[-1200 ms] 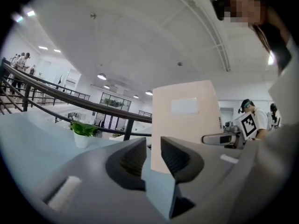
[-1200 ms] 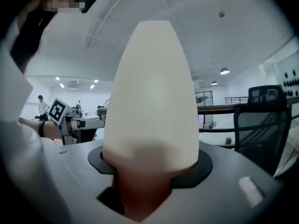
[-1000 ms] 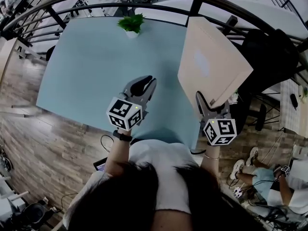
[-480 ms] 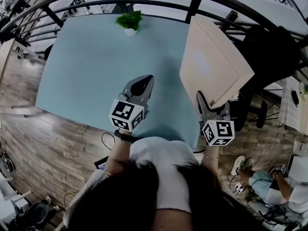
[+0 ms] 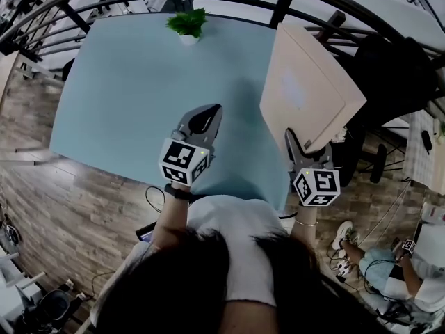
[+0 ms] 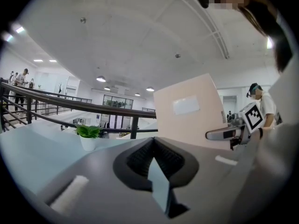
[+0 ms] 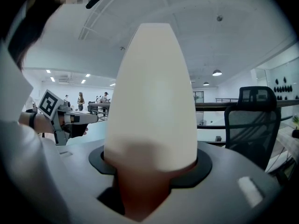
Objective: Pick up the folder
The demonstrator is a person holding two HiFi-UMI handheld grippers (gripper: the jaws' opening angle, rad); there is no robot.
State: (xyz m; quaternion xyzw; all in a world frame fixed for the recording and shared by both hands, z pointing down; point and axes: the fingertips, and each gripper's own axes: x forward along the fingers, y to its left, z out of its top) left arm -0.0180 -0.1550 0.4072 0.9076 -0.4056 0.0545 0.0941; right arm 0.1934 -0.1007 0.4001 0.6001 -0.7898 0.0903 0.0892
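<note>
Aloft, folder (image 5: 307,82) over table (image 5: 139,96) edge

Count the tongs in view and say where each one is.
2. The left tongs are shut and empty above the blue table; the right tongs clamp the near corner of the raised folder. None seem hidden.

Right gripper view: folder (image 7: 152,101) fills the gap ahead of the right gripper (image 5: 306,148) and blocks most of what's beyond it. Its bottom edge sinks into the jaw recess, so the contact line can't be seen. Head view: folder corner covers that gripper's far jaw tip. Label (image 6: 186,105) on the folder is too small to read. People (image 7: 80,98) far left of the gripper are too small to make out.
</note>
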